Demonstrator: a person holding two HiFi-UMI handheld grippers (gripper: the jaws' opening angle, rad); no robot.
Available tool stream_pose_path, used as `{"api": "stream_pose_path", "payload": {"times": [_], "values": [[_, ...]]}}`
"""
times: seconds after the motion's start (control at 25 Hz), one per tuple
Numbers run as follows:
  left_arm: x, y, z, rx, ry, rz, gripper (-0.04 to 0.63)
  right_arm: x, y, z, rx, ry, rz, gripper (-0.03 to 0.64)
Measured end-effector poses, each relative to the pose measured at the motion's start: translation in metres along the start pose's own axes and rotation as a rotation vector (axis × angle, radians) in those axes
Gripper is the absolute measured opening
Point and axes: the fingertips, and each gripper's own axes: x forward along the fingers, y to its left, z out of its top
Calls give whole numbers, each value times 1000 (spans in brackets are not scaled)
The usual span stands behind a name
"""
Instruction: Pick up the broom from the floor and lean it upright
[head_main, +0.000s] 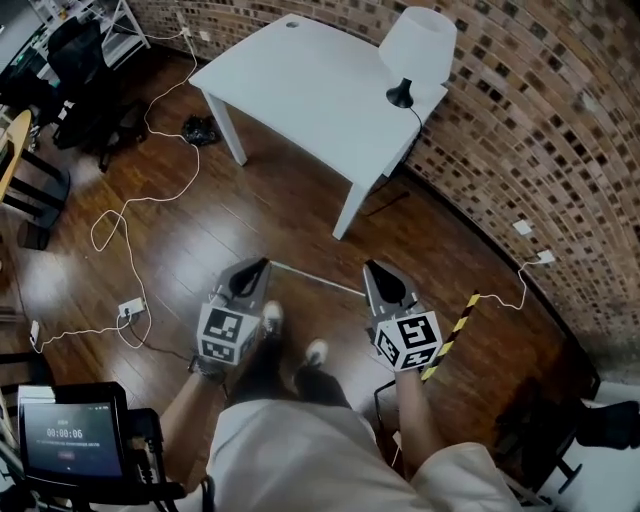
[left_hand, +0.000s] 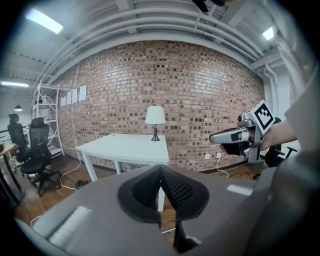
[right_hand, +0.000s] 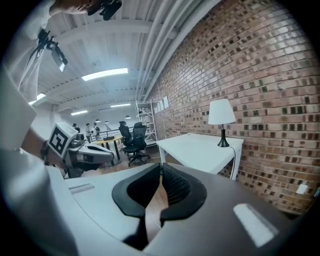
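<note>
1. The person stands on a dark wooden floor (head_main: 250, 210) and holds both tools out in front, angled slightly downward.
2. The left hand-held gripper (head_main: 258, 264) is narrow. Its jaw tips nearly meet, and only floor shows through the slit.
3. The right hand-held gripper (head_main: 375, 266) is also narrow, with a thin gap and nothing between the jaws.
4. The broom (head_main: 318, 279) lies flat on the floor. Its thin white handle runs between the two gripper tips, below them, and neither grips it. Its head cannot be made out.
5. A yellow-and-black striped bar (head_main: 452, 336) lies on the floor just beside the right gripper.
6. Beyond stands a white table (head_main: 300, 90) against the brick wall (head_main: 540, 120), with a lamp (head_main: 417, 45) at its corner.
</note>
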Motion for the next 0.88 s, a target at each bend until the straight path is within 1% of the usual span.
{"api": "stream_pose_path", "payload": {"times": [0.12, 0.32, 0.4, 0.64, 0.88], "values": [[15, 25, -20, -22, 24, 21, 2, 36, 1, -15, 9, 31, 27, 31], [44, 67, -65, -64, 81, 44, 2, 98, -6, -55, 105, 95, 47, 44], [59, 85, -84, -83, 107, 46, 0, 126, -8, -73, 119, 128, 58, 51], [96, 131, -143, -117, 185, 54, 0, 204, -9, -138, 110, 237, 121, 58], [134, 158, -239, -206, 287, 53, 2, 273, -4, -224, 74, 352, 184, 59]]}}
